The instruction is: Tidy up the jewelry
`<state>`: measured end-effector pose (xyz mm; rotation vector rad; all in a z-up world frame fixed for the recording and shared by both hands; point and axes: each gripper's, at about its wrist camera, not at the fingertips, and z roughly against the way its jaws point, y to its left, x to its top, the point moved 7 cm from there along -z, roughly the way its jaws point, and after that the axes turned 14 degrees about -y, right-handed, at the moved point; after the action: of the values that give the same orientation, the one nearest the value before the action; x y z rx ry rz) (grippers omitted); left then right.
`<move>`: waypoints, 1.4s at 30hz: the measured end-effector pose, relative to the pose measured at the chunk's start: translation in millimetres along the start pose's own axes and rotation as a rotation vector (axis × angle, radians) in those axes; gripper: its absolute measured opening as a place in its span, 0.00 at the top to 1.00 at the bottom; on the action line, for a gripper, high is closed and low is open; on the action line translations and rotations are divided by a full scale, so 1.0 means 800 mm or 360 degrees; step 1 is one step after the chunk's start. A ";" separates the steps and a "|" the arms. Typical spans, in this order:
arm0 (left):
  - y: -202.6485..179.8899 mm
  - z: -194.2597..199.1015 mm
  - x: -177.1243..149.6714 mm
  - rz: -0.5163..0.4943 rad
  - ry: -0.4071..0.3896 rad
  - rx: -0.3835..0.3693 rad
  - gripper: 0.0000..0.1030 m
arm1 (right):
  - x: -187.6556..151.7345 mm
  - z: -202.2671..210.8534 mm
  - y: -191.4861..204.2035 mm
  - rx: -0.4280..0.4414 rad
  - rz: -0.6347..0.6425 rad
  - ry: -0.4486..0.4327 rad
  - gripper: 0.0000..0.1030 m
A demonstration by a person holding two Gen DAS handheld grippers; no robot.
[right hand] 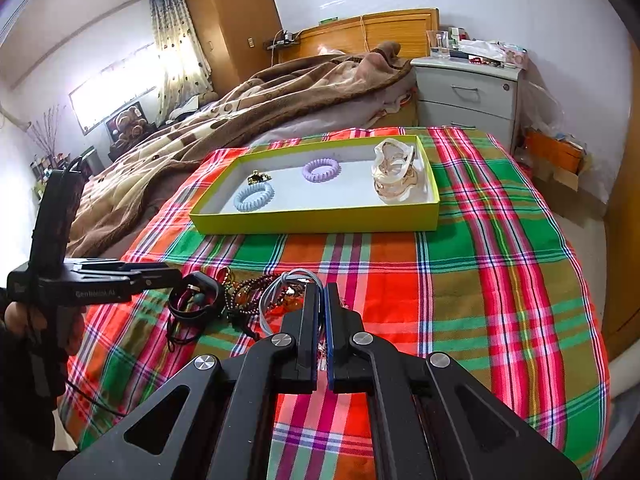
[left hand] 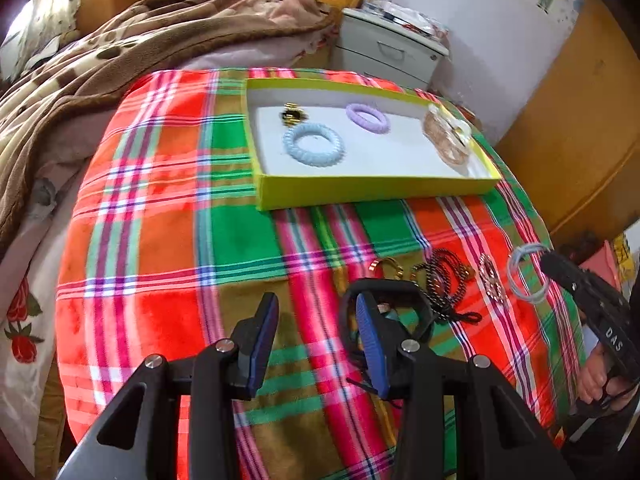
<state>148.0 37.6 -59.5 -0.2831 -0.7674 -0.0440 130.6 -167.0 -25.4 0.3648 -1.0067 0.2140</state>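
4 pieces are stowed in the yellow-green box (right hand: 320, 220); at its 6 o'clock, a jewelry pile (right hand: 256, 300) remains. Left tongs (left hand: 316, 344) are held wide around a black bangle (left hand: 384, 312); right tongs (right hand: 323, 300) are clamped on a pale-blue hair tie (right hand: 280, 292).

Black left gripper (left hand: 316, 344), blue pads, silver screws.

A tray (right hand: 316, 222) sits on the checked cloth (right hand: 480, 280) toward the bed's headboard, with two hair ties (right hand: 254, 197), a clip (right hand: 259, 177) and a bangle (right hand: 396, 176) inside, while loose jewellery (right hand: 248, 300) lies before it.
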 end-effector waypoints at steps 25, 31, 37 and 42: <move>-0.029 -0.020 -0.012 -0.0299 0.0043 0.0098 0.94 | -0.002 -0.007 -0.002 0.0005 -0.0040 0.0007 0.98; -0.025 -0.004 -0.002 -0.0228 -0.0027 0.0081 0.94 | 0.000 -0.004 0.003 0.0006 -0.0038 -0.0003 0.98; -0.023 0.012 0.008 -0.0208 -0.0074 0.0066 0.94 | 0.005 0.000 0.006 -0.0002 -0.0037 -0.0021 0.98; -0.022 0.021 0.015 -0.0200 -0.0098 0.0066 0.94 | 0.011 0.003 0.008 -0.0006 -0.0035 -0.0041 0.98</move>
<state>142.9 26.1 -35.7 -0.1974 -0.8457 -0.1385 131.2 -161.6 -15.1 0.3761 -1.0280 0.1882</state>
